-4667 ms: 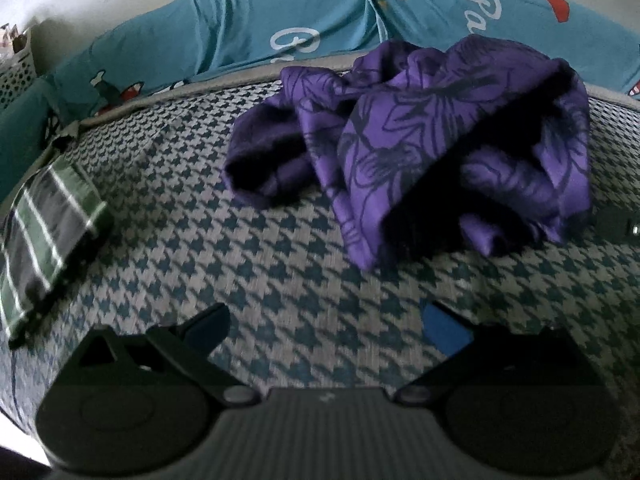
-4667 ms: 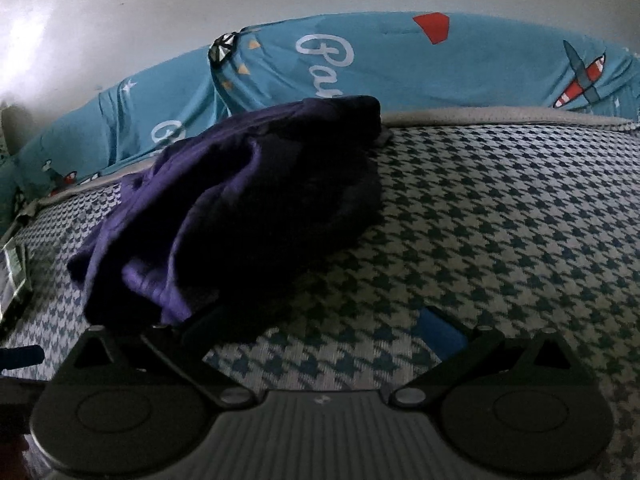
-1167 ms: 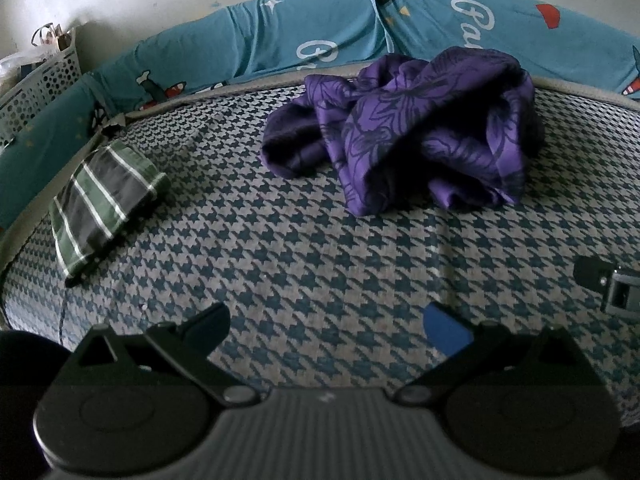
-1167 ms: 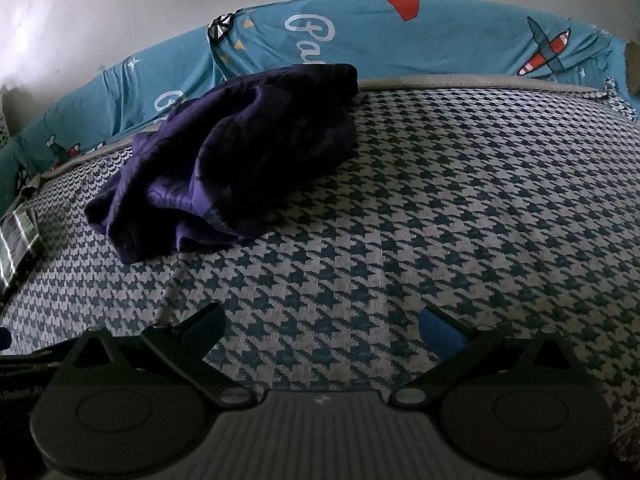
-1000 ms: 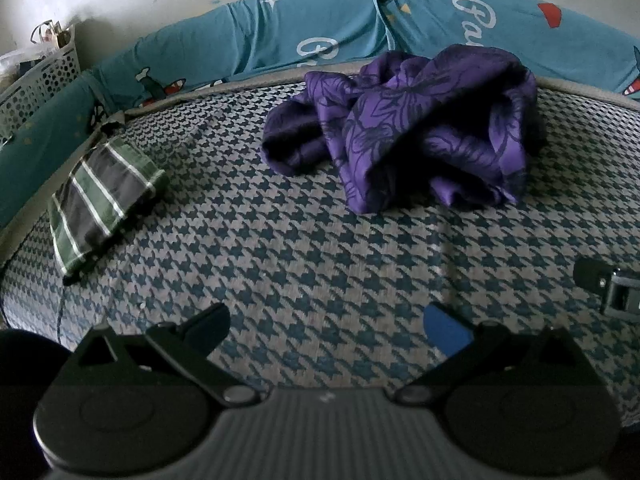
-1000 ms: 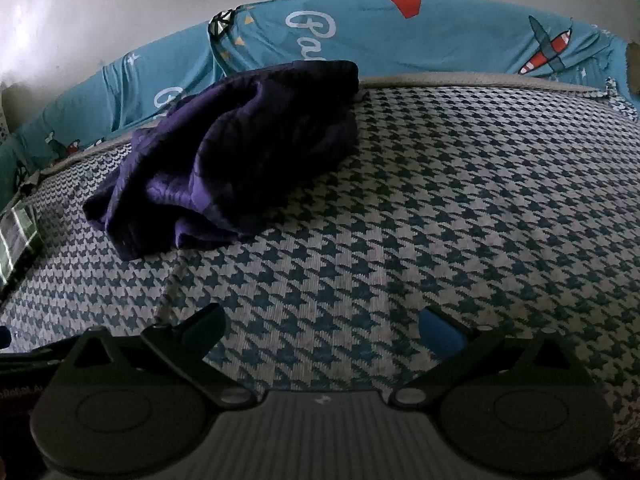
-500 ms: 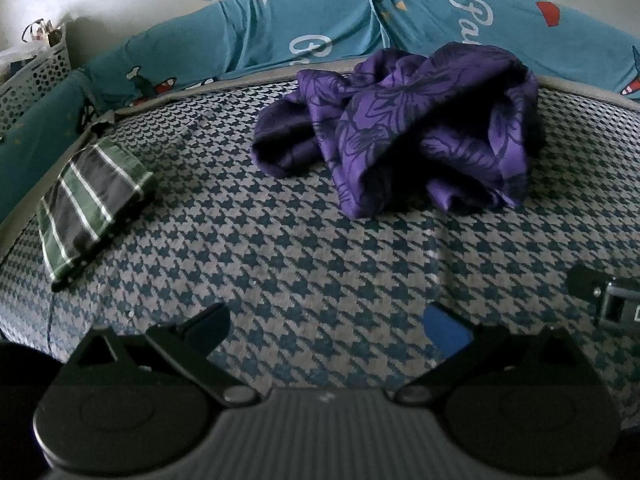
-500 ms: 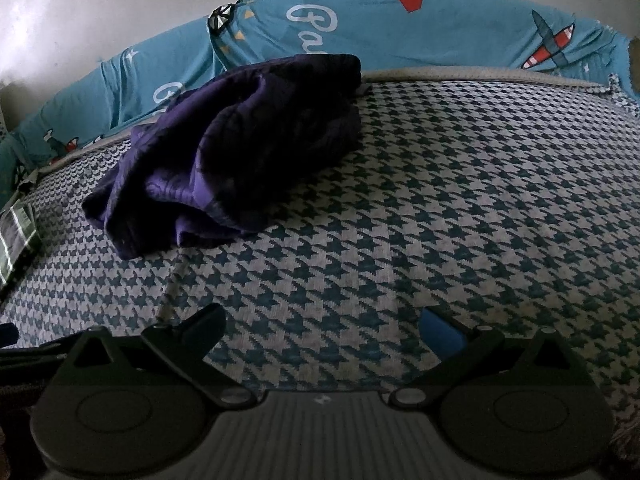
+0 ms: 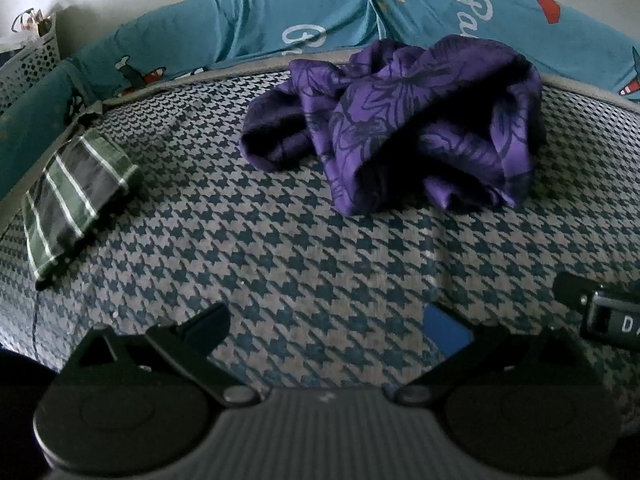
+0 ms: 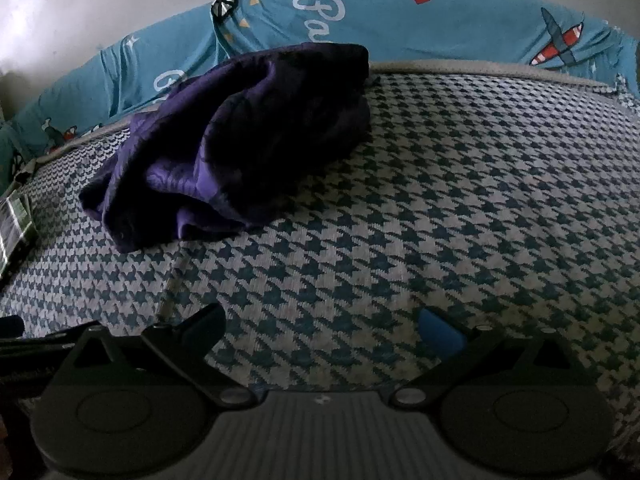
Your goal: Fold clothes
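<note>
A crumpled purple garment with a dark floral print (image 9: 404,128) lies in a heap at the back of the houndstooth mattress (image 9: 304,248). It also shows in the right wrist view (image 10: 240,136), up and to the left. My left gripper (image 9: 326,326) is open and empty, hovering over bare mattress well in front of the heap. My right gripper (image 10: 320,326) is open and empty, in front and to the right of the heap. Part of the right gripper (image 9: 600,312) shows at the right edge of the left wrist view.
A folded green-and-black striped garment (image 9: 72,196) lies at the mattress's left side, also seen in the right wrist view (image 10: 14,224). Teal printed bumper cushions (image 9: 280,24) ring the back. A white perforated basket (image 9: 28,64) stands far left.
Over the last second both grippers have moved slightly closer to the purple heap. Both stay open and the heap has not moved.
</note>
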